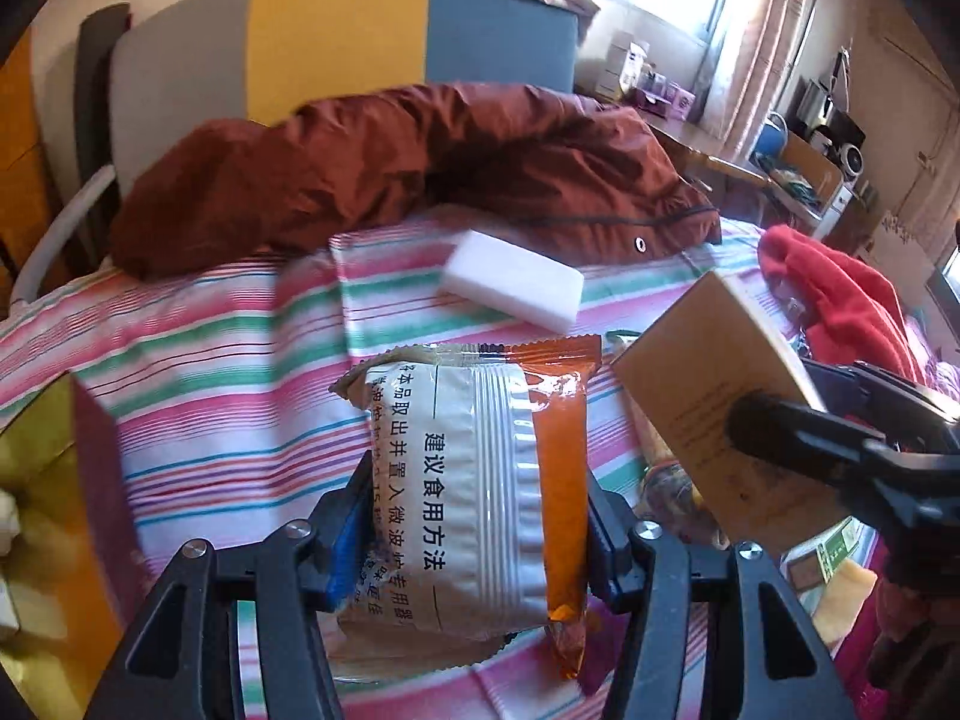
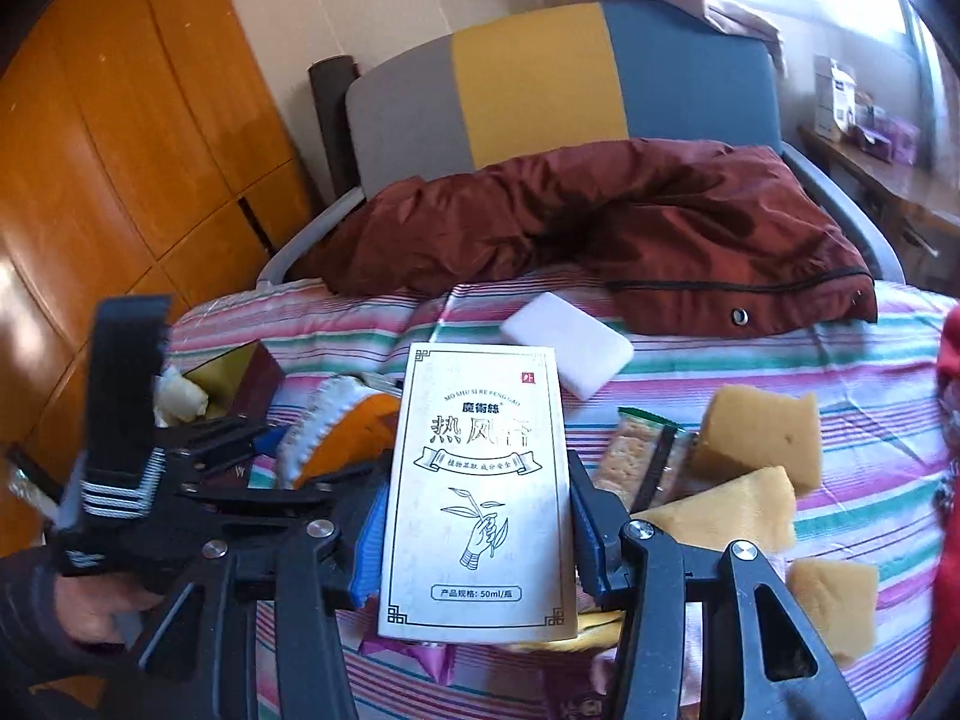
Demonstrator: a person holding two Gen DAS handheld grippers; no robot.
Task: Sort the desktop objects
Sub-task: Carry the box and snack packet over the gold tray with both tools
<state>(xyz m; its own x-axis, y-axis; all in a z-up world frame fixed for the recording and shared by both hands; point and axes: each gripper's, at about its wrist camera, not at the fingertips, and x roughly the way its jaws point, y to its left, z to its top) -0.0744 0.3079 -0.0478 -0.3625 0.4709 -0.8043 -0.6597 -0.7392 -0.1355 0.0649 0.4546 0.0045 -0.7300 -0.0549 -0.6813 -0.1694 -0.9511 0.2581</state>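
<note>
Gripping: left gripper [image 1: 474, 516] snack packet [image 1: 474, 480], right gripper [image 2: 474, 534] box [image 2: 480, 480].

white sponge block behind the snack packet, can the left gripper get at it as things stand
Probably not right now. The left gripper is shut on the orange snack packet, so its jaws are full. The white sponge block lies bare on the striped sheet just beyond, with nothing on top of it.
</note>
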